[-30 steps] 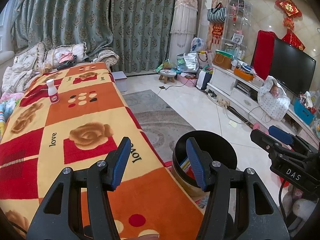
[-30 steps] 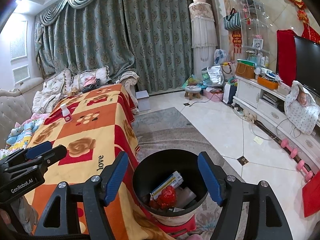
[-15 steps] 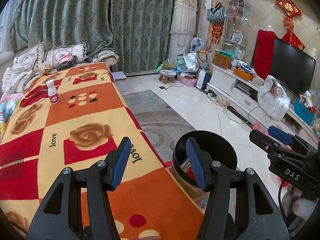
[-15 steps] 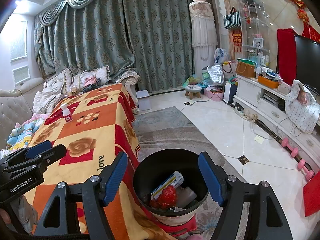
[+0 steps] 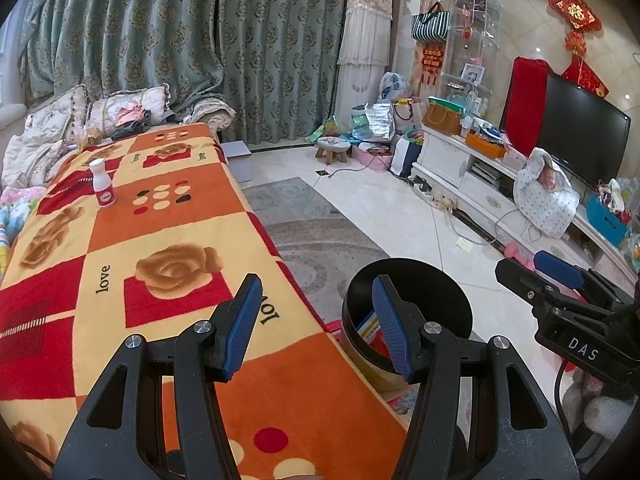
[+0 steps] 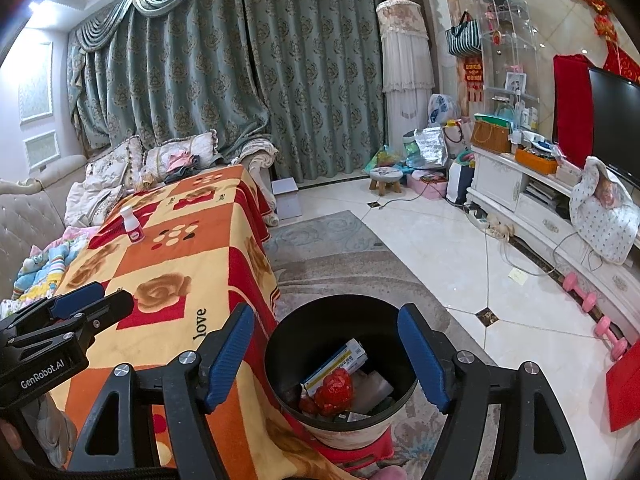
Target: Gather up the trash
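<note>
A black trash bin (image 6: 340, 364) stands on the floor beside the table and holds a boxed packet, a red crumpled wrapper and other scraps. My right gripper (image 6: 326, 316) hovers above it, open and empty. My left gripper (image 5: 318, 288) is open too, with nothing between its fingers, over the near end of the orange patterned blanket (image 5: 160, 240); the bin (image 5: 408, 312) lies just to its right. A small white bottle with a pink label (image 5: 102, 188) stands upright far down the blanket, also visible from the right wrist as the bottle (image 6: 132, 226).
A sofa with cushions (image 6: 120, 168) lies behind the table. A grey rug (image 6: 340, 248) covers the floor by the bin. A white TV cabinet (image 6: 540, 208) runs along the right wall, with pink dumbbells (image 6: 592, 308), a small stool (image 6: 386, 178) and bags near it.
</note>
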Demonstrator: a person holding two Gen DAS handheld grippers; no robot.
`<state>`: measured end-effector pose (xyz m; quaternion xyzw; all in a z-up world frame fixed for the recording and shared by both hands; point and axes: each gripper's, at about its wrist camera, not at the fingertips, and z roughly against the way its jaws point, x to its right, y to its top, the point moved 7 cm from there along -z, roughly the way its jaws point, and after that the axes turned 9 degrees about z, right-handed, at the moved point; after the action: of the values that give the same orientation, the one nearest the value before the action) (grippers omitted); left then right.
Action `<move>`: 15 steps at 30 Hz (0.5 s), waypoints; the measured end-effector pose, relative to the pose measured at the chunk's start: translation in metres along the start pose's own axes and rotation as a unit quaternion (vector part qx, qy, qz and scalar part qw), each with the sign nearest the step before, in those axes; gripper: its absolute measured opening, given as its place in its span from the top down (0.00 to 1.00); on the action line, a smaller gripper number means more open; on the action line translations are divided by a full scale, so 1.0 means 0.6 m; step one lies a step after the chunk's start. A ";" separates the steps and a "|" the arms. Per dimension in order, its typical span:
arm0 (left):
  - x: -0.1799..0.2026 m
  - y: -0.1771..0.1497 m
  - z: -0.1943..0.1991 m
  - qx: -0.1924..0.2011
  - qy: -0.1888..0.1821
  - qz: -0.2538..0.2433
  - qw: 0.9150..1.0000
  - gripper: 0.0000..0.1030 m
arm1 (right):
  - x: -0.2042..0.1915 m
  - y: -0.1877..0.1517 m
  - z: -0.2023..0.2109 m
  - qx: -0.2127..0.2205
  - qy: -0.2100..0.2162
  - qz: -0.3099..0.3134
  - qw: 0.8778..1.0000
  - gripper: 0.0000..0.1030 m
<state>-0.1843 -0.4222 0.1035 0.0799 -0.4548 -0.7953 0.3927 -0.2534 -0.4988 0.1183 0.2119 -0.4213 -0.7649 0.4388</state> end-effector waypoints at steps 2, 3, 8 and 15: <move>0.001 0.000 0.000 0.000 -0.001 0.001 1.000 0.45 | 0.000 -0.001 -0.001 -0.001 0.000 0.001 1.000 0.30; 0.002 -0.001 0.000 -0.001 -0.002 0.001 1.000 0.45 | 0.000 -0.002 -0.001 -0.002 0.000 0.001 1.000 0.30; 0.004 -0.005 -0.004 -0.004 -0.003 0.001 1.000 0.45 | 0.000 -0.002 -0.001 -0.003 0.000 0.001 1.000 0.29; -0.001 -0.015 -0.015 -0.016 -0.008 0.006 1.000 0.45 | -0.002 -0.016 -0.006 -0.009 0.001 0.003 1.000 0.29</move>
<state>-0.1845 -0.4252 0.0911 0.0642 -0.4454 -0.8011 0.3946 -0.2551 -0.4972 0.1085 0.2076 -0.4147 -0.7671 0.4432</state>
